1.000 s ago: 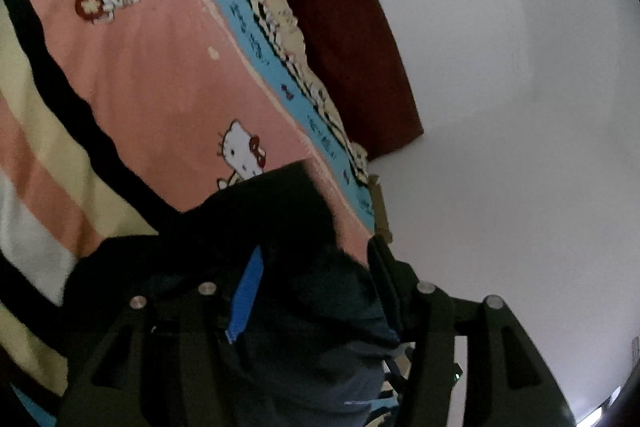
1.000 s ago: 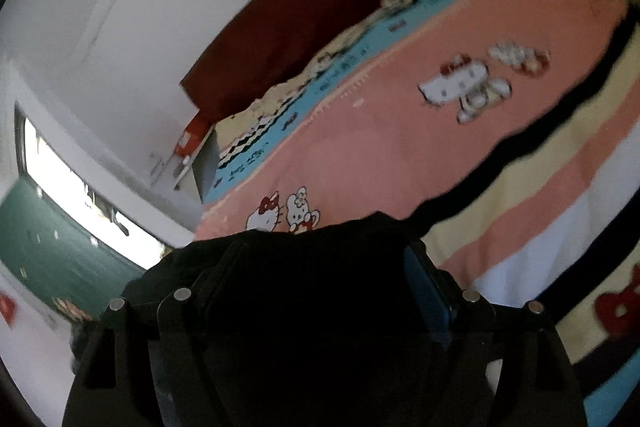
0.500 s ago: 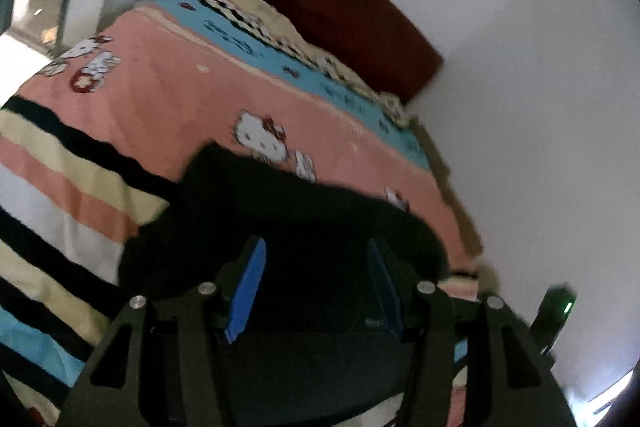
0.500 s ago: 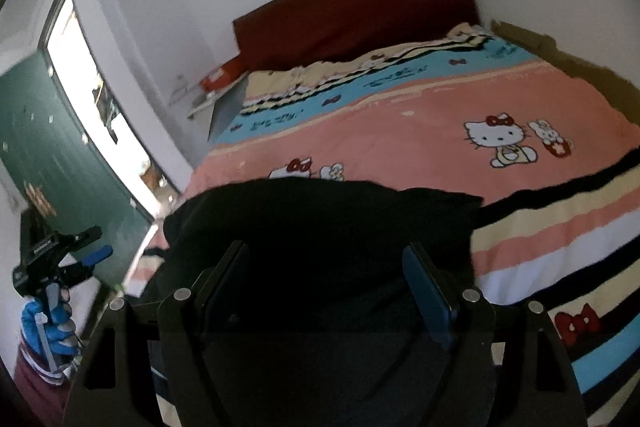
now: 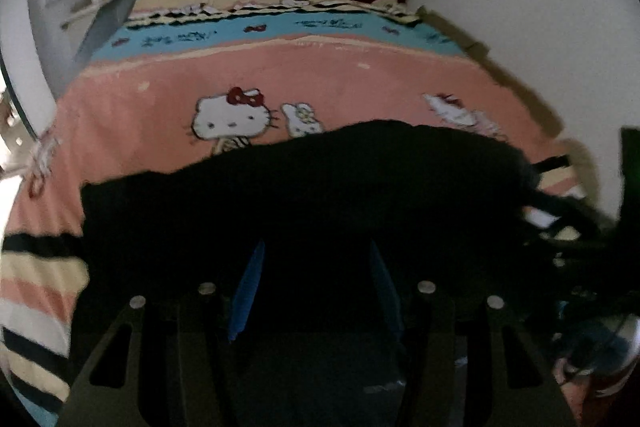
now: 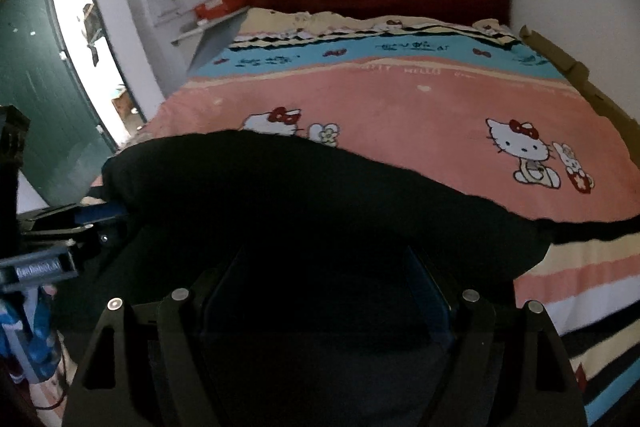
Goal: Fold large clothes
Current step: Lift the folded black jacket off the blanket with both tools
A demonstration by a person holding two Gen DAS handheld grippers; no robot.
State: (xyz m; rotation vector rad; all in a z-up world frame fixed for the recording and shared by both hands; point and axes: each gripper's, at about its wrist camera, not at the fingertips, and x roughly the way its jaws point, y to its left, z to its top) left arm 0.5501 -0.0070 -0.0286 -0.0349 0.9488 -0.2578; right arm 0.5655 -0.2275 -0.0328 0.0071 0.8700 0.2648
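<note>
Now, from my left wrist camera, the black garment [image 5: 320, 195] lies across the near end of the bed [image 5: 360, 83], on its cartoon-cat bedspread. My left tongs [image 5: 316, 275] are spread fairly wide, and dark cloth fills the gap between the blue pads [image 5: 246, 291]. Whether they pinch any of it I cannot tell, the fabric being too dark and blurred. The garment looks like one broad, limp mass with a wavy far edge. I see no neat crease, so I judge the folding is at an early or middle stage, with squaring and further folds left.

From my right wrist camera, the same garment [image 6: 320, 203] bulges up in a rounded hump over the bed [image 6: 440, 99], reaching from near the left edge towards the striped part on the right. My right tongs [image 6: 328, 287] also stand wide with black cloth between them, and again I cannot tell if they grip it. The left tongs [image 6: 86, 217] show at the far left, beside the cloth's edge. The fabric seems thick and floppy.
</note>
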